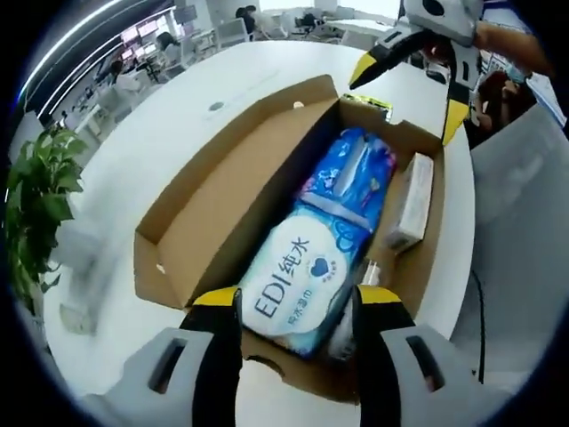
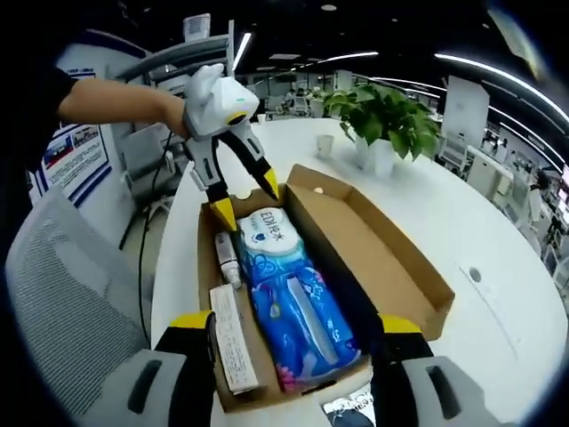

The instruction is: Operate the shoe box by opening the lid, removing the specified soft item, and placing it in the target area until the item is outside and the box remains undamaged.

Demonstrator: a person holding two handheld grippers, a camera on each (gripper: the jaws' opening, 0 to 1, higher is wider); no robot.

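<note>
Left gripper [image 1: 298,298] at bottom centre of the left gripper view, jaws spread wide over the near end of the open shoe box [image 1: 209,209], holding nothing. Inside, mid-frame: blue-and-white soft wipes pack [image 1: 324,245], lengthwise, with a slim white carton [image 1: 411,203] and a small tube [image 1: 369,269] to its right. Lid flap [image 1: 227,151] folded out to the left on the white table [image 1: 169,116]. Right gripper [image 1: 418,67] at upper right, jaws apart, empty. Potted plant [image 1: 36,209] at far left

In the right gripper view, right gripper [image 2: 298,334] at bottom, open over the box end; left gripper [image 2: 244,196] above centre, tips over the pack's far end
</note>
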